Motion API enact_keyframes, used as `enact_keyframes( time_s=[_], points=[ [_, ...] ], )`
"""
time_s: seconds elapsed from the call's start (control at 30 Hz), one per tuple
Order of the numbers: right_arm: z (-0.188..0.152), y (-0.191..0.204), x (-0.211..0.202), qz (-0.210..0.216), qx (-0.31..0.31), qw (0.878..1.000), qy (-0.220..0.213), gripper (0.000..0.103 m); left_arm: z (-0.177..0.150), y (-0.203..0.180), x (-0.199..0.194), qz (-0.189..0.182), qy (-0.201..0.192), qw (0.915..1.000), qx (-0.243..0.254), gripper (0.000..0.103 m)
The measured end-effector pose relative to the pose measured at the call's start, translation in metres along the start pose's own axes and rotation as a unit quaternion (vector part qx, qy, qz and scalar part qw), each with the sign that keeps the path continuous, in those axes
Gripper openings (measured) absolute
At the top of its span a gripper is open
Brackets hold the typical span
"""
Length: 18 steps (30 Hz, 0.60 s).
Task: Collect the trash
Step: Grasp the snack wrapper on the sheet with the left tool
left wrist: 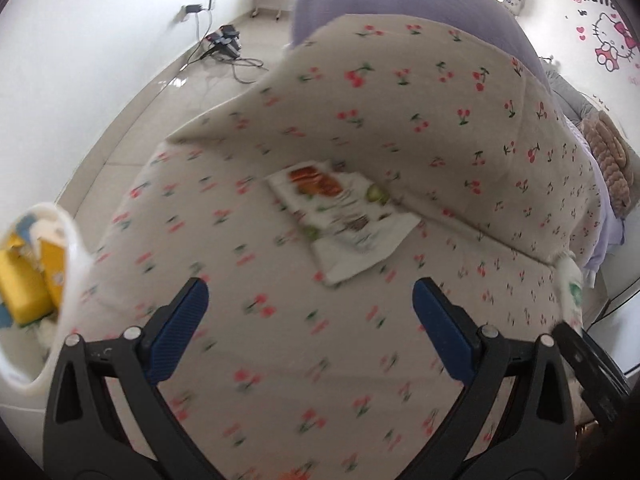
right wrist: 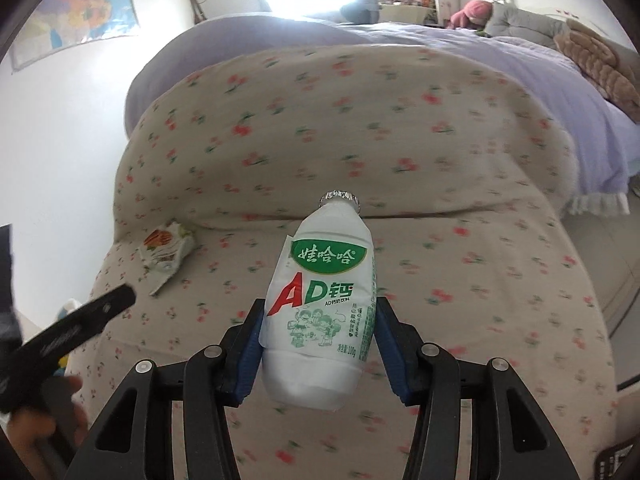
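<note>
A: What is the right gripper (right wrist: 318, 344) doing?

B: It is clamped on a small white plastic drink bottle (right wrist: 320, 304). The blue ribbed pads (right wrist: 250, 350) press its lower body from both sides. The bottle has a shrink label with a green oval logo, red and green "AD" lettering and little green cartoon figures, and a crinkled silver foil cap (right wrist: 340, 197) at its narrow neck. It points away from the camera, lifted above the bed.

A: And the left gripper (left wrist: 310, 320)?

B: Spread wide, nothing between its blue pads (left wrist: 182, 328). It hangs over the cherry-print blanket (left wrist: 400, 120), a soft beige fabric dotted with small red cherries, folded into a thick rounded roll farther back.

A: Any trash left on the bed?

B: A flat, rectangular snack wrapper (left wrist: 344, 224), glossy white with orange food pictures and green spots, lies on the blanket ahead of the open jaws, just in front of the fold. The right wrist view shows the same wrapper (right wrist: 168, 248) crumpled at its edges, well to the left of the bottle.

A: Where does the trash go?

B: At the left edge of the left view is a white bag (left wrist: 68, 280) with a curled rim. Inside it sit yellow packages (left wrist: 28, 284); the blur hides finer detail.
</note>
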State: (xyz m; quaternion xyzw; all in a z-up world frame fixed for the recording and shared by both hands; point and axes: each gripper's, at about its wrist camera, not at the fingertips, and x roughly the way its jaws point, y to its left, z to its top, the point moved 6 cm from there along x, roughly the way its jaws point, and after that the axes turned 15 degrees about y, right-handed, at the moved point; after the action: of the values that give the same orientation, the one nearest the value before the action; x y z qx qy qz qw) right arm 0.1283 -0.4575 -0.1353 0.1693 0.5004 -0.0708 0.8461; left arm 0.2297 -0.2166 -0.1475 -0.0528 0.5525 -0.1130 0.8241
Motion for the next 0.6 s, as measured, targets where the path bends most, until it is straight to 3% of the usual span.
enact_keyframes(
  time_s=[0.17,0.43,0.47,0.6],
  points=[
    [0.001,-0.024,-0.014,-0.003,0.018,1.0,-0.012,0.053,0.014,-0.017,0.025,-0.02,0.0,0.9996,0.018,0.088],
    [0.008,-0.036,-0.012,-0.004,0.039,0.999,-0.015,0.053,0.031,-0.025,0.039,0.022,-0.019,0.999,0.033,0.076],
    [0.009,-0.036,-0.01,-0.004,0.042,0.999,-0.015,0.053,0.033,-0.026,0.039,0.023,-0.019,0.999,0.032,0.068],
    [0.008,-0.041,-0.006,-0.002,0.052,0.999,-0.008,0.053,0.039,-0.031,0.036,0.033,-0.021,0.9988,0.03,0.057]
  ],
)
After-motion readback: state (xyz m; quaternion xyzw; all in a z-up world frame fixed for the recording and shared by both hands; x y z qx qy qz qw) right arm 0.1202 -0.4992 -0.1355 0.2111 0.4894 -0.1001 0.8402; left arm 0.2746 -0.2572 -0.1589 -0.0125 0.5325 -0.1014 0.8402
